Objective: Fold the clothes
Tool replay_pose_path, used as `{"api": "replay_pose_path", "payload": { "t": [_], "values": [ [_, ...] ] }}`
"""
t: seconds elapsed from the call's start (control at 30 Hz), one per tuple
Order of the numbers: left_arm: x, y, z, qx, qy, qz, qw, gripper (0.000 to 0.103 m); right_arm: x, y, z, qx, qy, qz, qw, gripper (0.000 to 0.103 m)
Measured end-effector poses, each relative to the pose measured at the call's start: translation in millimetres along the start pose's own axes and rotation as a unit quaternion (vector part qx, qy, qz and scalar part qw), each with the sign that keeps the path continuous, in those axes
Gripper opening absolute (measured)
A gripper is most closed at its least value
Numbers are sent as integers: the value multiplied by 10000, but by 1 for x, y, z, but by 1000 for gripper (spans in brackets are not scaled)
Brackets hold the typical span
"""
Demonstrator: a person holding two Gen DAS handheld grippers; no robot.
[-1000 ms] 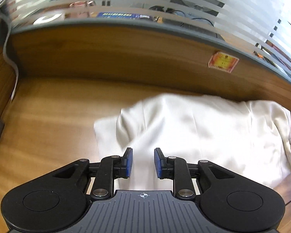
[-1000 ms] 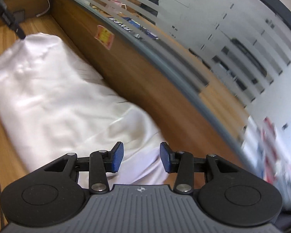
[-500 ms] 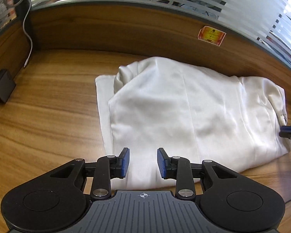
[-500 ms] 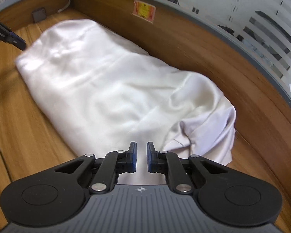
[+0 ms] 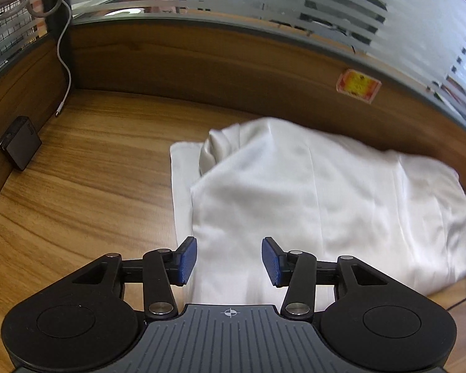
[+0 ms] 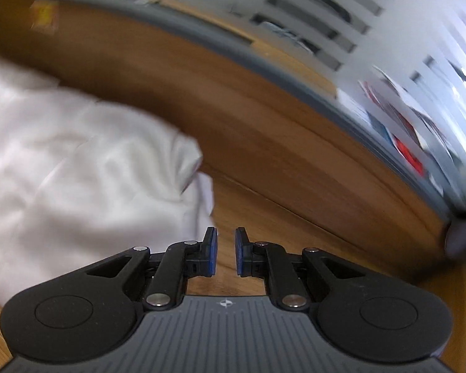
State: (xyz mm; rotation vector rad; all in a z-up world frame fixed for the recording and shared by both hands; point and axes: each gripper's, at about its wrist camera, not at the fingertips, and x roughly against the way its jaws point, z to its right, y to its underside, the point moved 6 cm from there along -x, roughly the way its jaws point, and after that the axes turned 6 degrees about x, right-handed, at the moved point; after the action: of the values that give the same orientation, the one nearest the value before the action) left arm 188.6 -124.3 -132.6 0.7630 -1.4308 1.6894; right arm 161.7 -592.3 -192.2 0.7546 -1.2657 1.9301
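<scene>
While our left gripper (image 5: 229,260) was opening, empty, above the smooth folded white garment's (image 5: 320,205) lower edge, our right gripper (image 6: 226,256) hovered nearly closed, gripping nothing, beside the garment's lower-right corner on the wooden table (image 5: 87,180).

Nothing legible here. A red and yellow sticker (image 5: 358,85) sits on the wooden back panel (image 5: 220,65), but its print is too small and soft to make out. In the right wrist view the same sticker (image 6: 43,15) is just a blur of colour.
</scene>
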Motion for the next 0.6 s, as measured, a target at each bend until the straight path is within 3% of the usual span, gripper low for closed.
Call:
{"api": "replay_pose_path", "payload": {
  "t": [0.27, 0.43, 0.6],
  "values": [
    [-27, -44, -18, 792, 207, 53, 9966, 52, 27, 0, 13, -498, -322, 293, 9978, 27],
    [-53, -68, -31, 1557, 530, -61, 9864, 41, 42, -2, 9, -514, -328, 327, 9976, 30],
    [-82, -80, -33, 1980, 641, -371, 9774, 41, 50, -1, 8, -593, -301, 307, 9973, 33]
  ]
}}
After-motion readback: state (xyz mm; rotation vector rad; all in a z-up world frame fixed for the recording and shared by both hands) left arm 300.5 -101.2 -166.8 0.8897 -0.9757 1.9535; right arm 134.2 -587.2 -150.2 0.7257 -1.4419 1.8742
